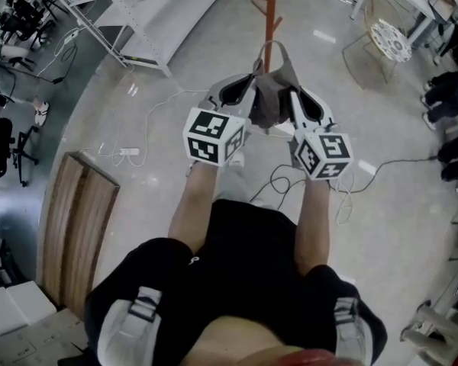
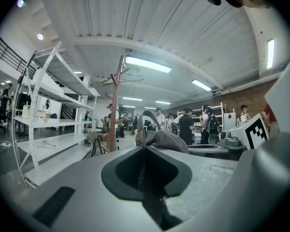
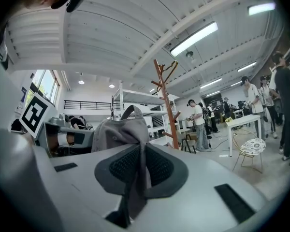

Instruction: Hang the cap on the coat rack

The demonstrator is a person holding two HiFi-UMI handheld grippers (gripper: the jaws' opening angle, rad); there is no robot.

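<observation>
Closest to the head camera was the person's black shirt (image 1: 244, 242), with both forearms stretching toward twelve o'clock. Beyond them the left gripper (image 1: 250, 90) and the right gripper (image 1: 294, 97) were each pinched narrow on a fold of the grey cap (image 1: 272, 90). It hung in the air between them, and the wooden coat rack (image 1: 270, 6) stood well apart at twelve o'clock.

Both holds looked like thin pinches of soft cloth. If the grippers pulled apart, a fold could likely slip free and the cap would drop to the floor. The strap loop seemed small and limp, so brought off-line to an upslanting peg it might miss or slide off. Loose cables (image 1: 290, 181) on the floor below the grippers could catch a foot on the way.

The cap's long axis ran six to twelve in the head view, with the strap loop leading toward the rack. Its brim could not be made out.
</observation>
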